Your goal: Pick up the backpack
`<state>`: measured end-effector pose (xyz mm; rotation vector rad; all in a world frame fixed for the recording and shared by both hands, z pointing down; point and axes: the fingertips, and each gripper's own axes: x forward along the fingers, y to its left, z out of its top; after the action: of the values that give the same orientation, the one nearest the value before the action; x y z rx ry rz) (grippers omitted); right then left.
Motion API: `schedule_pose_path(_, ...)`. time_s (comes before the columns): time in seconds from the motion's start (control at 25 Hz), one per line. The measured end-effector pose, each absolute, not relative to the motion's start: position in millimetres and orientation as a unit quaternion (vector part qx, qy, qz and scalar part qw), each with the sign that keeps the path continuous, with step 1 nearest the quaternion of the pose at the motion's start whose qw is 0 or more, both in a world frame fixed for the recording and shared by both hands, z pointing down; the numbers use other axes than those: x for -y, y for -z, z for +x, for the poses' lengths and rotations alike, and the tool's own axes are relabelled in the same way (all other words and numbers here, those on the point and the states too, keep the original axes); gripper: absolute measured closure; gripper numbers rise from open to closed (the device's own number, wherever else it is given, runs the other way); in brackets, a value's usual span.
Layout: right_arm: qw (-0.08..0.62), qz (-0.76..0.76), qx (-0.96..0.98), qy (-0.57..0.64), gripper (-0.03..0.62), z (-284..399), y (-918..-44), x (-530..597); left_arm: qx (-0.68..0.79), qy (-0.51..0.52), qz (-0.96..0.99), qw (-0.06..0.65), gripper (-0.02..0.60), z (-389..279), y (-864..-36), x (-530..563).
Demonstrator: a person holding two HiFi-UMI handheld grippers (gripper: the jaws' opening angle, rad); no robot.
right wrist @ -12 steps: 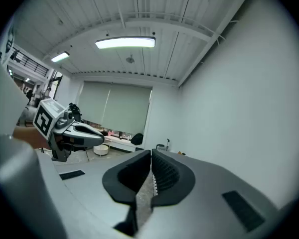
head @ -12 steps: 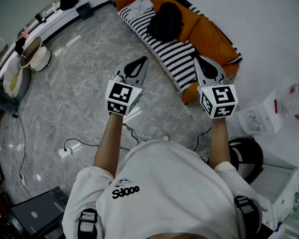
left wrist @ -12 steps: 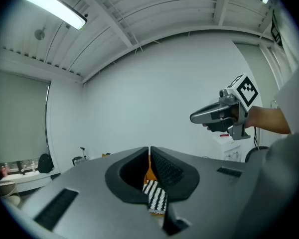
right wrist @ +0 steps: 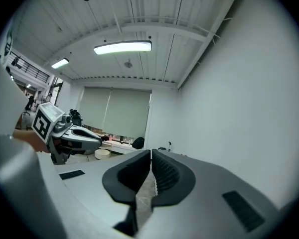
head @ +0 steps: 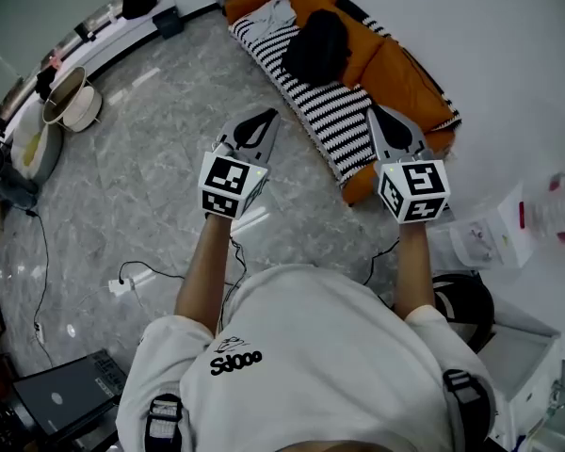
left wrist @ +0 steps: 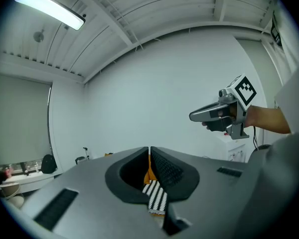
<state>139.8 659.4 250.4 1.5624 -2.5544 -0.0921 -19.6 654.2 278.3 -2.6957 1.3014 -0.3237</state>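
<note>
Open grey marble floor [head: 141, 168] left of orange sofa [head: 405, 73] holding black fabric backpack [head: 316, 45]; left gripper [head: 266, 116], right gripper [head: 373, 111] closed tight, empty, unmoved.

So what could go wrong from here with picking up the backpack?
Both the left tongs and the right tongs are shut, well short of the backpack; unopened, they would only shove it. The backpack lies on a striped blanket, so a grip might catch that too. A cable trails over the floor beside the person: a possible trip.
</note>
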Motion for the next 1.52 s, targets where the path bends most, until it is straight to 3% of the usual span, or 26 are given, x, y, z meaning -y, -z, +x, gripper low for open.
schedule_pose_path(0.84, 0.092, 0.488, 0.868, -0.006, 0.557, 187, -289, -585, -0.456, 0.112, -0.881, 0.058, 0.552, 28, -299, -581)
schedule_pose_path(1.52, 0.094, 0.514, 0.852, 0.006, 0.557, 138, -285, -352, -0.436, 0.12, -0.89, 0.059, 0.552, -24, -309, -333)
